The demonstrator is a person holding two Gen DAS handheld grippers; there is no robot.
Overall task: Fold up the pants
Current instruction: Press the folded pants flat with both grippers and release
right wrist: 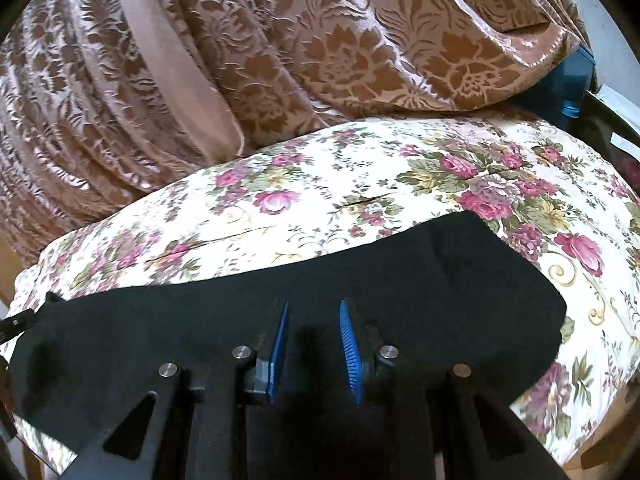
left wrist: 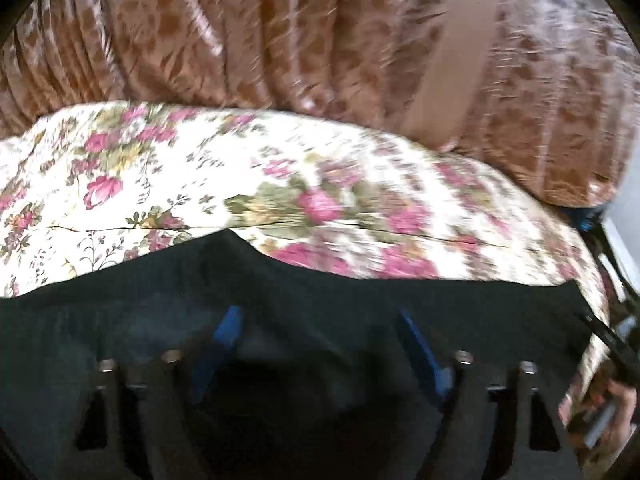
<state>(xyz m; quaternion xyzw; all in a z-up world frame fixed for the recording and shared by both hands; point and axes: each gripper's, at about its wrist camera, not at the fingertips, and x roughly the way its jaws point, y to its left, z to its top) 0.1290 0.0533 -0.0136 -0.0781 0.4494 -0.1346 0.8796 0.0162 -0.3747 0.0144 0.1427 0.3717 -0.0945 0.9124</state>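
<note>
The black pants point(right wrist: 280, 304) lie flat on a floral cloth point(right wrist: 360, 184), with bare cloth beyond their curved edge. Left tongs point(left wrist: 320, 344) stand apart; right tongs point(right wrist: 312, 344) narrowly apart, gripping nothing visible.

A cream bedcover point(right wrist: 320, 216) printed with pink roses and green leaves spreads across the near half of the scene, with thin dark creases running over it. Behind it, at the far side, hangs a brown curtain point(right wrist: 340, 52) with a shiny raised flower pattern, gathered in folds. A plain pinkish-tan band point(right wrist: 168, 64) runs down through those folds. At the far right, past the curtain's edge, sits something blue point(right wrist: 572, 96), too hidden to identify
</note>
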